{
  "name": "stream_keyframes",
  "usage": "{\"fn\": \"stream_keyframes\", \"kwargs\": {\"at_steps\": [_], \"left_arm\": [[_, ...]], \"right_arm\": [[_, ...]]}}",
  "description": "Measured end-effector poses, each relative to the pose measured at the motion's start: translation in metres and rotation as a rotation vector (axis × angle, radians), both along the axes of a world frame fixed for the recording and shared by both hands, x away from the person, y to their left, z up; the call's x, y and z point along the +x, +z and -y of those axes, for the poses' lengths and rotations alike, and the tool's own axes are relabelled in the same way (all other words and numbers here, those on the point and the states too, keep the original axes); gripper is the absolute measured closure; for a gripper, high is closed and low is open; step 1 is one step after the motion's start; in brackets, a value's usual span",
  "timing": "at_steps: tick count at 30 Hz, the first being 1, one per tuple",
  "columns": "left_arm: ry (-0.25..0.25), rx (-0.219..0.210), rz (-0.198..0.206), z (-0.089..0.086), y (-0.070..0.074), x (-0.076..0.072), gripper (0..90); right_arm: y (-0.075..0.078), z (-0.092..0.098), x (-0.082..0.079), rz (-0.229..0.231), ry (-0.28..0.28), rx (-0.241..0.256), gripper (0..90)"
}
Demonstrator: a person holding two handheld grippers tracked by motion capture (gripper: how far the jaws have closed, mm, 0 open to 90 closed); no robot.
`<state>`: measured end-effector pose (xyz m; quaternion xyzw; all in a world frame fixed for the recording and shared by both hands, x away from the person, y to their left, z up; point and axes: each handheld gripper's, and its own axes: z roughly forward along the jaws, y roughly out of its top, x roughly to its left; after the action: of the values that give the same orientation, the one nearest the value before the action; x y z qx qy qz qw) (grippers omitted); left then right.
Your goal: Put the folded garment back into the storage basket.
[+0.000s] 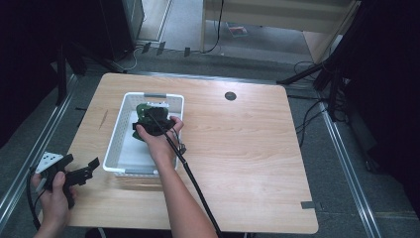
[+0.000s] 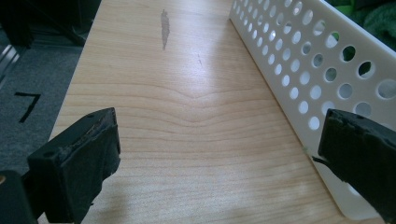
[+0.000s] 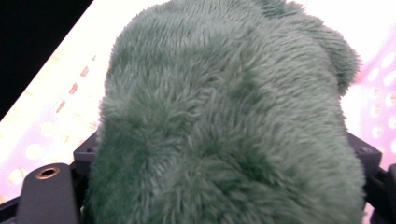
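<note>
Across the light wooden table (image 1: 237, 163), the white perforated plastic basket (image 1: 115, 134) is sitting left of centre, and your right gripper (image 1: 154, 124) is reaching into it, jaws pinching the dark green furry plush toy (image 3: 224, 121), as the right gripper view is confirming. Your left gripper (image 2: 219, 154) is idling spread beside the basket wall, keeping clear.

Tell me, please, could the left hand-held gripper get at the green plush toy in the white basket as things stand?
Probably not directly: the left hand-held gripper sits open outside the basket, whose perforated wall stands between, and the right hand-held gripper already covers the plush toy.
</note>
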<state>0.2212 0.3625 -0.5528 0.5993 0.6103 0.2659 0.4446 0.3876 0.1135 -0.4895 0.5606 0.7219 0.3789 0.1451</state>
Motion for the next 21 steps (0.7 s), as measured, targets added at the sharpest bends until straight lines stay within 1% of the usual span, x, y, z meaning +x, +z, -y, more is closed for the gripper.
{"fn": "stream_keyframes", "kwargs": {"at_steps": [1, 2, 5, 6, 10, 13, 16, 18, 19, 20, 21], "left_arm": [[-0.001, 0.001, -0.001, 0.000, 0.000, 0.000, 0.0], [-0.001, 0.001, -0.001, 0.000, 0.000, 0.000, 0.0], [-0.003, 0.002, -0.002, 0.000, 0.000, 0.000, 0.0], [-0.003, 0.002, -0.002, 0.000, 0.000, 0.000, 0.0], [-0.003, 0.002, -0.002, 0.000, 0.000, 0.000, 0.0], [-0.002, 0.002, -0.002, 0.000, 0.000, 0.000, 0.0], [-0.001, 0.001, -0.002, 0.000, 0.000, 0.000, 0.0], [-0.002, 0.002, -0.002, 0.000, 0.000, 0.000, 0.0], [-0.002, 0.002, -0.002, 0.000, 0.000, 0.000, 0.0], [-0.001, 0.001, -0.001, 0.000, 0.000, 0.000, 0.0], [-0.001, 0.001, -0.002, 0.000, 0.000, 0.000, 0.0]], "right_arm": [[-0.002, -0.001, 0.000, 0.005, 0.008, -0.005, 16.2], [-0.004, -0.002, 0.001, 0.014, 0.007, -0.021, 16.2], [-0.010, -0.006, 0.001, 0.014, 0.021, -0.064, 15.0], [-0.012, -0.007, 0.002, 0.005, 0.022, -0.076, 14.7], [-0.016, -0.008, 0.004, -0.078, 0.030, -0.094, 13.5], [-0.016, -0.007, 0.006, -0.121, 0.020, -0.090, 12.2], [-0.015, -0.009, 0.005, -0.122, 0.043, -0.097, 6.4], [-0.013, -0.011, 0.003, -0.123, 0.058, -0.088, 3.1], [-0.012, -0.011, 0.002, -0.112, 0.074, -0.083, 2.5], [-0.010, -0.012, 0.001, -0.104, 0.077, -0.081, 1.5], [-0.008, -0.012, 0.000, -0.093, 0.082, -0.089, 0.0]]}}
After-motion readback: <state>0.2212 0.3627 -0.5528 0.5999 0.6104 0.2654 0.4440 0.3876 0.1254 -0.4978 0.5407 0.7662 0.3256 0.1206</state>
